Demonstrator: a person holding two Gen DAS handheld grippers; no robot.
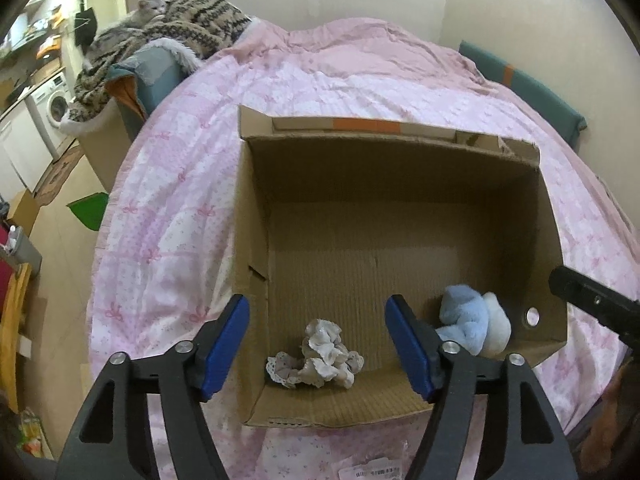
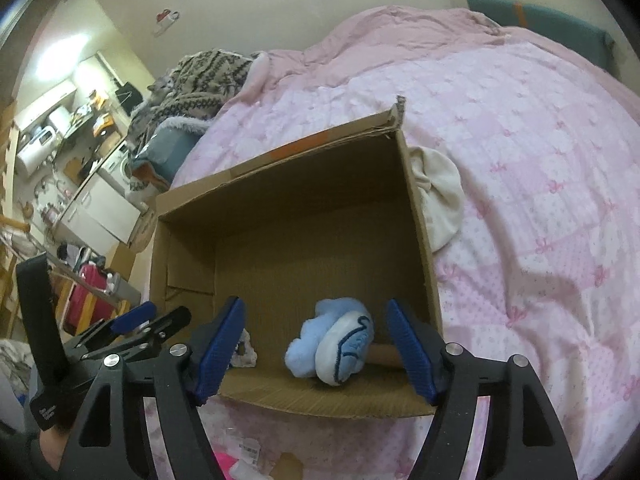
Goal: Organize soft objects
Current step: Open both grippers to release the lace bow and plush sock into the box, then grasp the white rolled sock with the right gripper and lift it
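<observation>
Hovering tongs, left: left gripper (image 1: 318,350) above the near end of the box, jaws spread wide, nothing between the blue pads (image 1: 224,346); lace cloth lies below the gap, untouched.
Hovering tongs, right: right gripper (image 2: 316,346) also spread, nothing pinched; blue sock sits below and between the pads (image 2: 412,350), not touched.
Lace cloth: crumpled cream-grey lace cloth (image 1: 318,356) on the box floor at the near wall, left part; bunched, no clear long axis.
Blue sock: fluffy blue sock (image 2: 332,344) balled up on the box floor, near-right corner; white cuff with dark-blue stitched mark faces the near right, mark not readable; long axis roughly left to right in the right wrist view.
Box: open cardboard box (image 1: 400,152) on the bed, open side up, orange tape strip on the far flap, round hole in the right wall.
Cream sock: cream sock (image 2: 438,196) on the bedspread just outside the box's right wall, touching it.
Bedspread: pink bedspread (image 1: 180,216) with bow print under everything.
Writing: barcode label (image 1: 376,472) on clear packaging at the near edge, text too small to read.
Far left: cat (image 1: 150,10) lying on a patterned blanket (image 1: 192,28); washing machine (image 1: 56,106) beyond.
</observation>
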